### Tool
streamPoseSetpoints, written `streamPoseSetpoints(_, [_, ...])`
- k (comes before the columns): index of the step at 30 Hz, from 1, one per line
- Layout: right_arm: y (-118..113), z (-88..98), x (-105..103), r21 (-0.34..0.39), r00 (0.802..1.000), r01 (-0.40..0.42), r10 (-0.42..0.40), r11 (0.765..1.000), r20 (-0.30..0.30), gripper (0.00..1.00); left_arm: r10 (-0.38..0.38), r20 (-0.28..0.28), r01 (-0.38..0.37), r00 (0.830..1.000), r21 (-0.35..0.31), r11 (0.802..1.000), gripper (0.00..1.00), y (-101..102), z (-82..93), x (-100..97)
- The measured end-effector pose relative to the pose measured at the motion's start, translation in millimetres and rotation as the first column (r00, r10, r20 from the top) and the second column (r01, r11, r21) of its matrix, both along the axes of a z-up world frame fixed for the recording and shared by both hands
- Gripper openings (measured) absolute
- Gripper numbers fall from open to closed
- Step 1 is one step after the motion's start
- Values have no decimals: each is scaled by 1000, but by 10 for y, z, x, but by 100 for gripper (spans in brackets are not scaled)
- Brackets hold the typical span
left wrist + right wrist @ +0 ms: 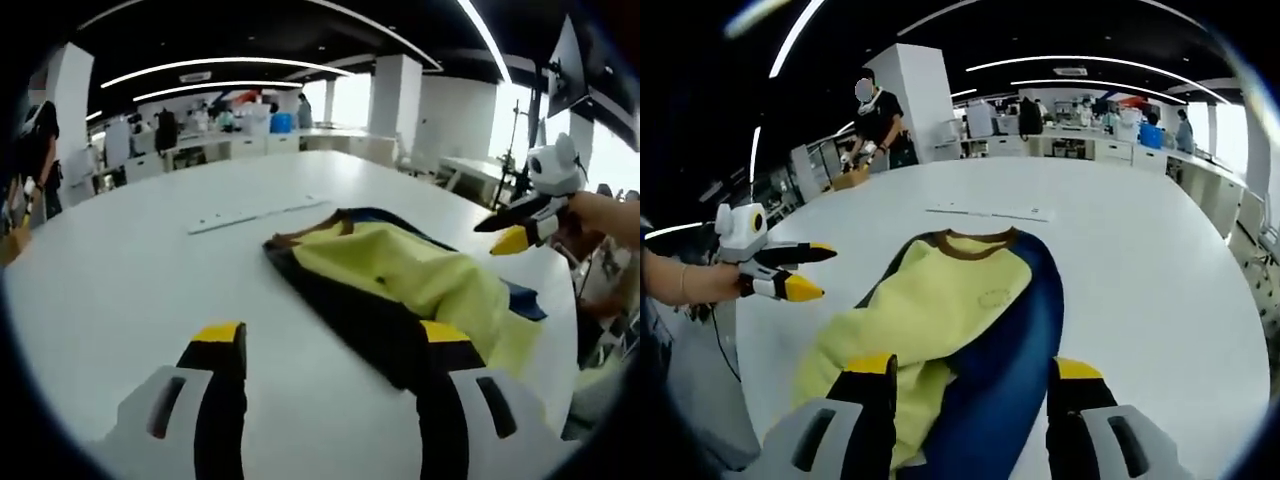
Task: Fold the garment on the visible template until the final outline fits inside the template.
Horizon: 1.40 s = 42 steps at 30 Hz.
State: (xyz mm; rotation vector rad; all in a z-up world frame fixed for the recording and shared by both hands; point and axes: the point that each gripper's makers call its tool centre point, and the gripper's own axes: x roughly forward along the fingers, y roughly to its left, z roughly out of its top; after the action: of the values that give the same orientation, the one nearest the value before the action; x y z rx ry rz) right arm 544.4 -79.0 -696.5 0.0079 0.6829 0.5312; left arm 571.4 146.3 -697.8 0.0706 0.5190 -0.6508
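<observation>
Garment partly folded on the white table; both grippers clear of it.

The yellow and navy garment (960, 330) lies bunched on the table (1140, 240), collar toward the far side, near a pale strip (990, 212). The left gripper (335, 345) and the right gripper (970, 375) stand wide open, holding nothing. No template outline can be made out. Judged step: between folds; next, each gripper should take an edge and fold inward.

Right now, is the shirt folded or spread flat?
Partly folded: the shirt lies on the table with its navy sides turned over the yellow front.
</observation>
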Motion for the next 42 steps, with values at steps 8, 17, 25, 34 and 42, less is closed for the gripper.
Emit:
streamPoseSetpoints(8, [-54,-145,-243,-32,1000,-3,3,999,-25,59,-16,-36,17,999,31,999,54,-55,-251,-204])
streamPoseSetpoints(17, [-187,-336,-472,-47,997,52,-54,998,-48,56,-49,-39,50,998,48,998,41,-129,-357,-308])
streamPoseSetpoints(25, [-269,-485,-713,-95,995,62,-69,994,-78,46,-96,-68,100,993,51,994,22,-244,-472,-389])
streamPoseSetpoints(34, [-380,-521,-876,-170,993,89,-100,982,-59,33,-68,-124,67,990,-12,998,13,-331,-511,-350])
streamPoseSetpoints(42, [-455,-555,-918,-235,993,105,-117,966,-36,15,-64,-169,55,984,-62,997,1,-393,-527,-339])
